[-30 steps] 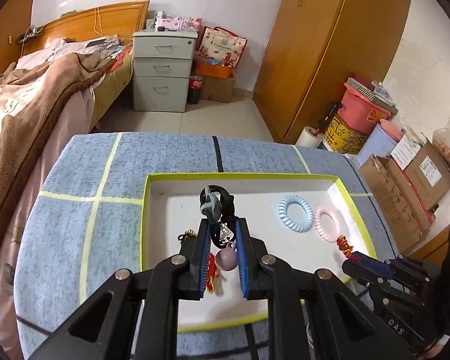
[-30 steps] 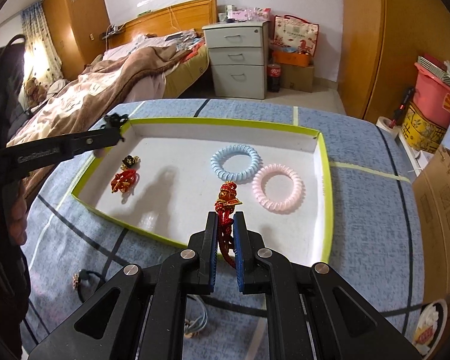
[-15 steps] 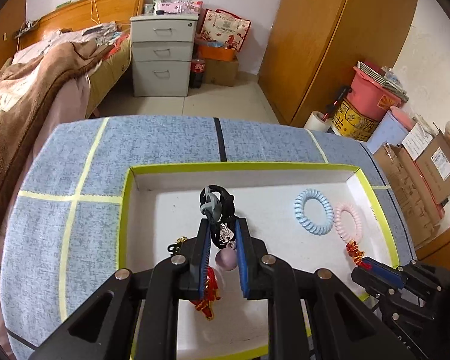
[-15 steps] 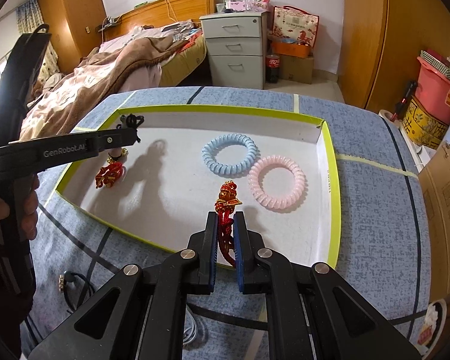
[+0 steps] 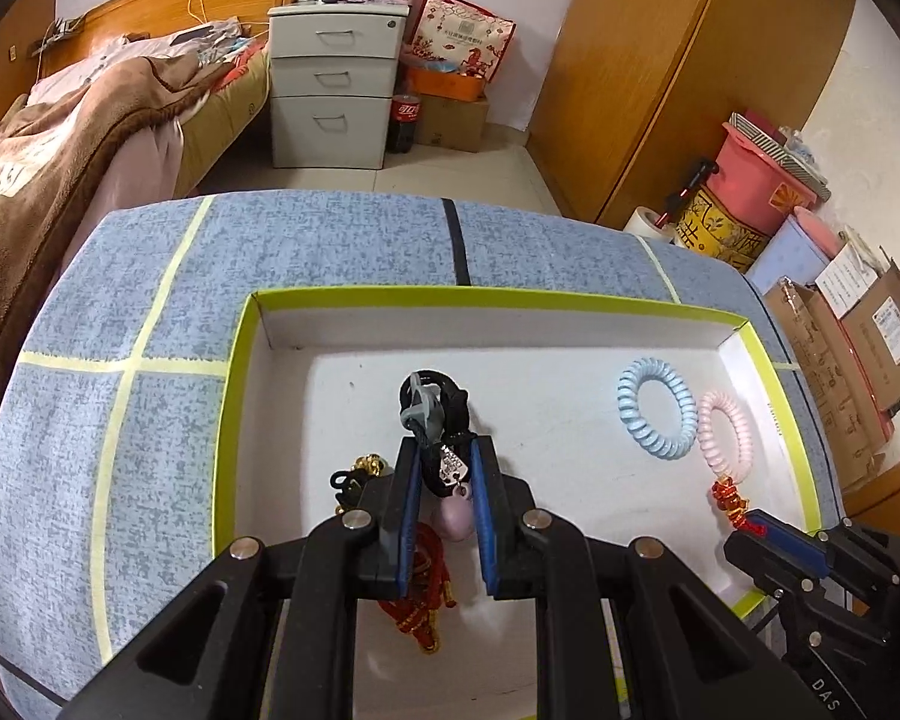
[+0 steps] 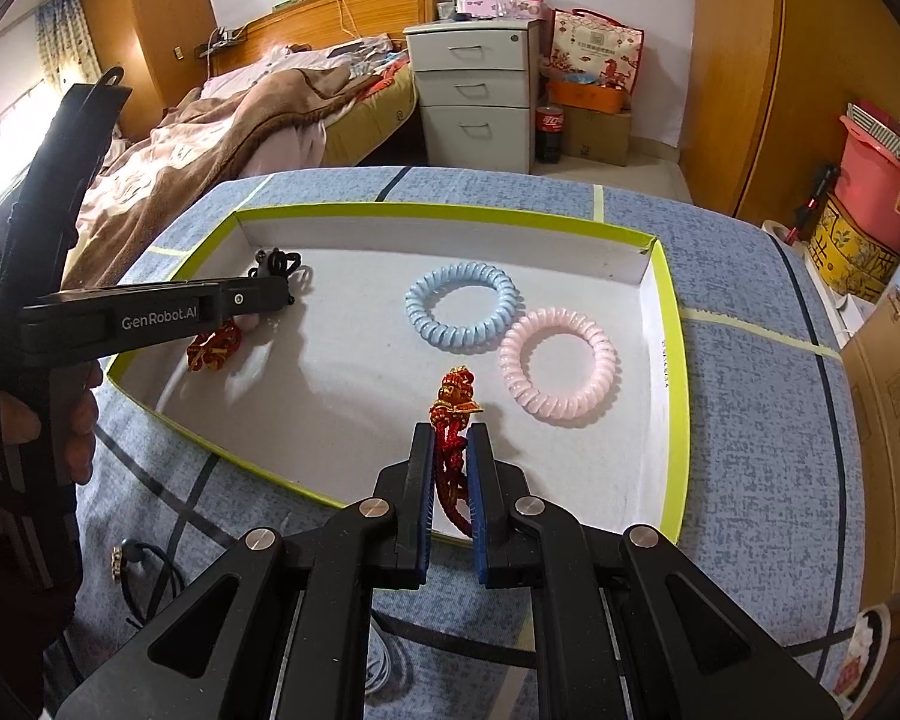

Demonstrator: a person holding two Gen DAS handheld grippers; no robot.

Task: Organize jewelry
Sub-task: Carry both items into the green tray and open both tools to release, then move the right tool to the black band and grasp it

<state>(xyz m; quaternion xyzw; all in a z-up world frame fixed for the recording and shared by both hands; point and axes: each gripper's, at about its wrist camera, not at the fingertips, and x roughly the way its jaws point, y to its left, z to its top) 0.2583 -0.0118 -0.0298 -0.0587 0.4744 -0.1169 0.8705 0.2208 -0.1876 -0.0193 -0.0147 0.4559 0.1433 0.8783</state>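
The black cord keychain with a grey clasp, metal tag and pale pink bead [image 5: 435,438] is clamped between the blue pads of the left gripper [image 5: 444,450], held above the white floor of the shallow lime-rimmed cardboard tray [image 5: 480,299] on the blue speckled bench [image 5: 150,276]. In the right wrist view this gripper reaches in level from the left, the person's hand [image 6: 42,438] wrapped round its handle. The right gripper [image 6: 450,438] points into the tray from its near edge, closed on a red braided cord charm with gold ornament [image 6: 455,402]. A light blue spiral hair tie [image 6: 462,313] and a pink spiral hair tie [image 6: 561,365] lie touching on the tray floor. Another red knotted charm [image 6: 213,348] lies under the left gripper.
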